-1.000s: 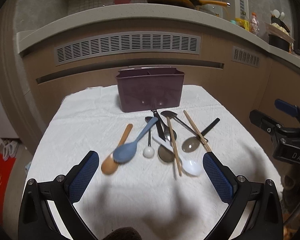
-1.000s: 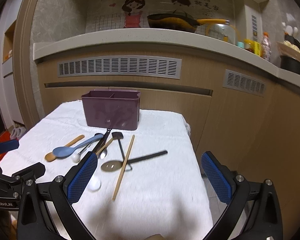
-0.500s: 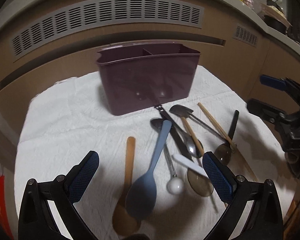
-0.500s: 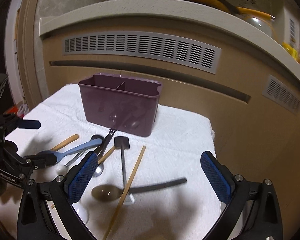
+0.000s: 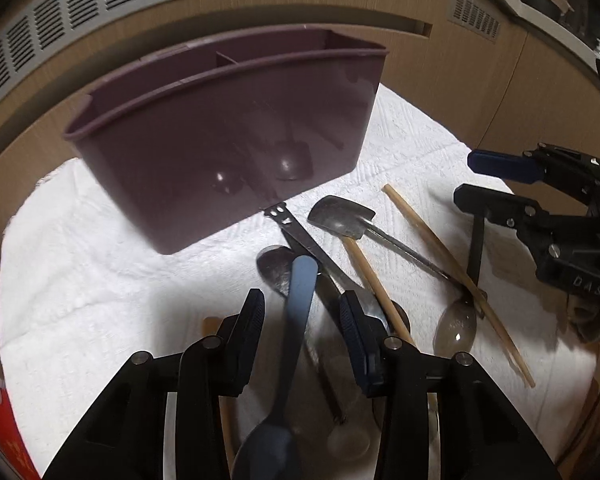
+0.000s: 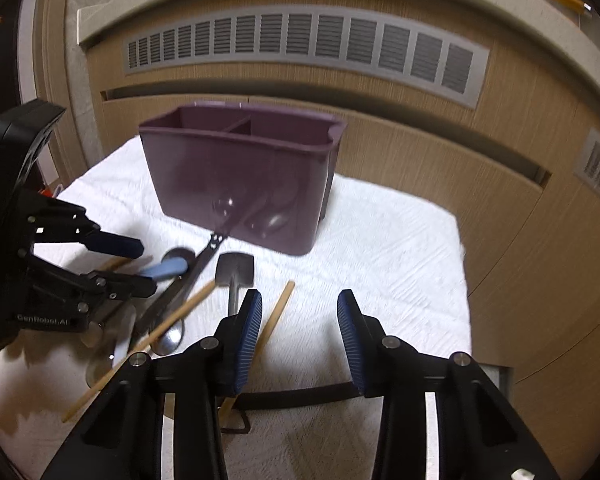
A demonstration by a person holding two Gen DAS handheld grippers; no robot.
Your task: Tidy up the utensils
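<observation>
The surface [image 6: 388, 240] wears a white textured cloth. Ahead of both tongs a purple caddy [image 6: 240, 184] stands on it. Between the left tongs' pads lies a blue spoon [image 5: 296, 320], its handle pointing toward the caddy, over a heap of metal utensils. Just right of them lie two chopsticks [image 5: 452, 276], a flat metal scoop [image 5: 340, 220] and a dark-handled spoon [image 5: 458, 322]. That spoon's black handle [image 6: 300, 396] runs crosswise beneath the right tongs

Utensils [image 5: 356, 264] lie before the caddy [image 5: 228, 140] (all on cloth [image 5: 84, 280]).
</observation>
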